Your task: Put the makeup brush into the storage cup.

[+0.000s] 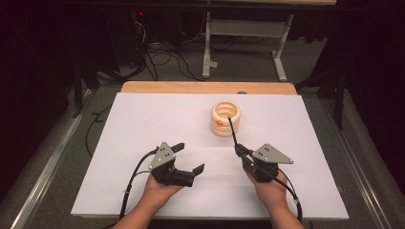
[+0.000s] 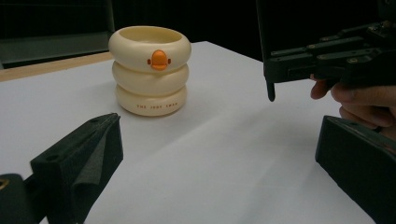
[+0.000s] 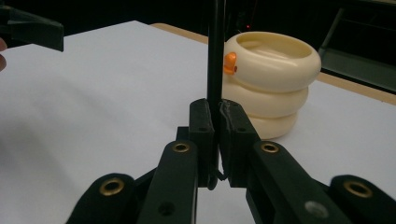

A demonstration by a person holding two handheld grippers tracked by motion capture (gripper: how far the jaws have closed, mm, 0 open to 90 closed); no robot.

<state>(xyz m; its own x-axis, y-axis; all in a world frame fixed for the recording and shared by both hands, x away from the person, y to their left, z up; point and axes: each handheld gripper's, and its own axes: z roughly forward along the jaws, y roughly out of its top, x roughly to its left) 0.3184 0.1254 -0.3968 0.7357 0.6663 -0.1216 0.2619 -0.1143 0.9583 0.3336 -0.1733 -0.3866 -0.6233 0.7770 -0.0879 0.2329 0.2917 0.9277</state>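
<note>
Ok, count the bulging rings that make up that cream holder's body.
3. The cream holder on the white table is built of three stacked rings: the top ring carries the orange beak, the middle sits under it, and the bottom bears small lettering.

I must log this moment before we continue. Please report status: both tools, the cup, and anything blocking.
Left tool open, empty. Right tool shut on thin black stick, tip toward cream ringed cup. Cup upright on white sheet, untouched. Nothing in the way.

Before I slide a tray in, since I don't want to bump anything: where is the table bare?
Bare: the sheet left of the cup, and right of it. Crowded: the near middle, with left gripper, right gripper and its black stick.
</note>
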